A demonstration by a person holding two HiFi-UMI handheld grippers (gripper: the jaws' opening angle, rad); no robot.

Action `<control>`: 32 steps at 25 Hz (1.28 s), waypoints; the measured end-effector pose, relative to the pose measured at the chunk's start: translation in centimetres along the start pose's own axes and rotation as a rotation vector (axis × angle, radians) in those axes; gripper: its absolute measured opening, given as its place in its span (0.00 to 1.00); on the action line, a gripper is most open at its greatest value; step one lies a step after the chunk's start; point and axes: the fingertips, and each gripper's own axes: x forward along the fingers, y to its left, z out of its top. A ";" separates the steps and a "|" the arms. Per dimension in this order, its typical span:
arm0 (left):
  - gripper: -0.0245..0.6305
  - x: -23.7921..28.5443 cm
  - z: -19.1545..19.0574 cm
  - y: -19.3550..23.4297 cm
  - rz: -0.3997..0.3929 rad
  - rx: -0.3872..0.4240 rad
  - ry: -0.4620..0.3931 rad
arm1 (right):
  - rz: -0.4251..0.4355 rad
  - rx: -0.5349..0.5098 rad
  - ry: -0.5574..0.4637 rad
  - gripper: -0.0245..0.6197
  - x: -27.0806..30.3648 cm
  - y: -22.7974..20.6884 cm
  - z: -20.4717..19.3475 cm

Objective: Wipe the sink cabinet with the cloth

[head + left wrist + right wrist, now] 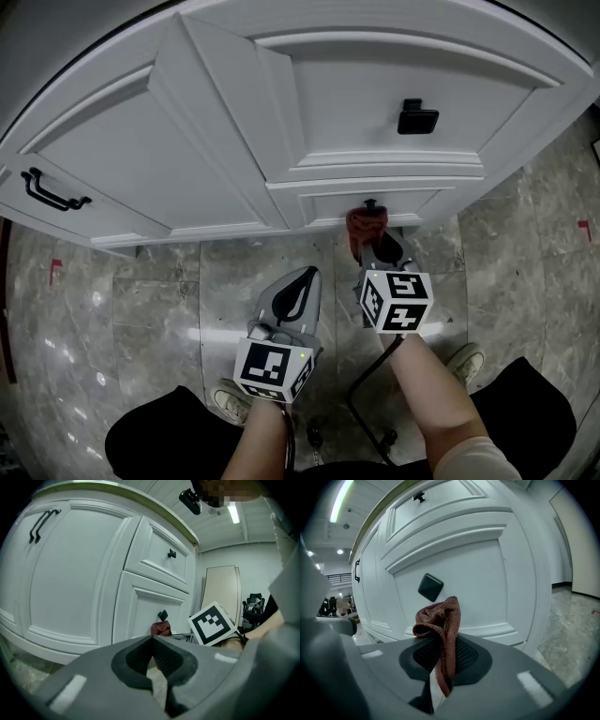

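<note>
Pinching cloth (440, 618), right tool (439, 656) extends low toward sink cabinet (328, 103); left tool (152, 640) pressed together, hanging back.

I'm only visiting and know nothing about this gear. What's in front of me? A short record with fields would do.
Setting: white cabinet on a marbled floor
Who: a person, one gripper in each hand
Right gripper: shut on a reddish cloth, held close to the low panel, below a black knob
Left gripper: shut, empty, farther from the cabinet
Contact: can't tell whether the cloth touches the panel
Also: black bar handle on the left door
</note>
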 end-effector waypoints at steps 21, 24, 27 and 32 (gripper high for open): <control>0.04 4.5 0.9 -5.8 -0.066 0.019 0.000 | -0.194 0.044 0.013 0.16 -5.1 -13.0 1.1; 0.04 4.2 1.4 -6.0 -0.072 0.022 -0.005 | -0.190 0.044 0.012 0.16 -6.1 -12.6 1.1; 0.04 3.3 2.6 -6.0 -0.070 0.026 -0.023 | -0.170 0.052 -0.001 0.16 -7.5 -11.0 1.6; 0.04 0.7 6.9 -5.8 -0.030 0.083 -0.102 | -0.117 -0.004 -0.103 0.16 -11.1 -6.7 5.5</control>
